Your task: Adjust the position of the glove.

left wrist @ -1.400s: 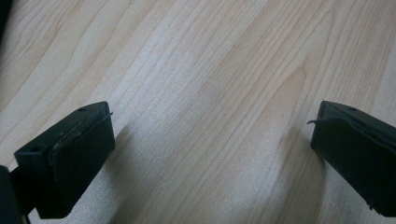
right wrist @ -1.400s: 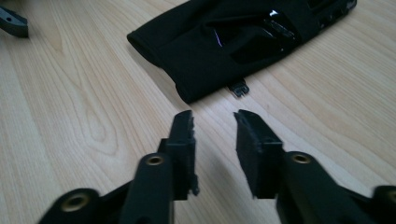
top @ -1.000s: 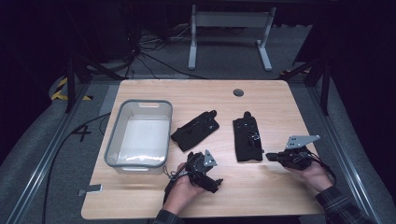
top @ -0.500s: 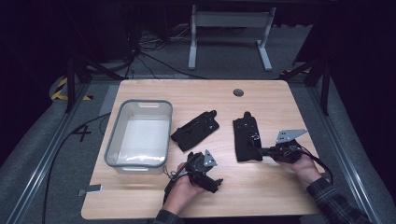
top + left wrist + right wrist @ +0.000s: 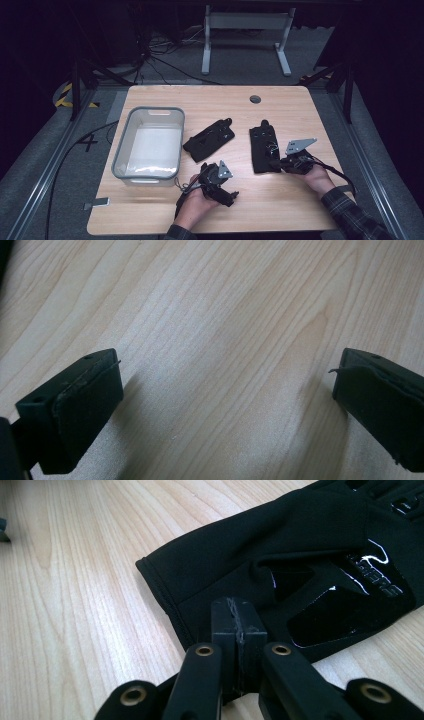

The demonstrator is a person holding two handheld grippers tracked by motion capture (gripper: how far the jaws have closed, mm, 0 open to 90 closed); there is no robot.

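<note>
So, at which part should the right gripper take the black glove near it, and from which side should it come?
Probably the cuff hem. The right glove lies flat on the table, so its palm offers no raised surface. Its cuff edge faces the shut right gripper, which is beside it. Open the jaws, come in low from the near side, and pinch the hem.

The place looked like a lab or test room: a lit wooden table [image 5: 280,107] in a dark space, cables [image 5: 150,55] on grey floor, hazard tape [image 5: 64,95], metal frame rails [image 5: 45,165].
</note>
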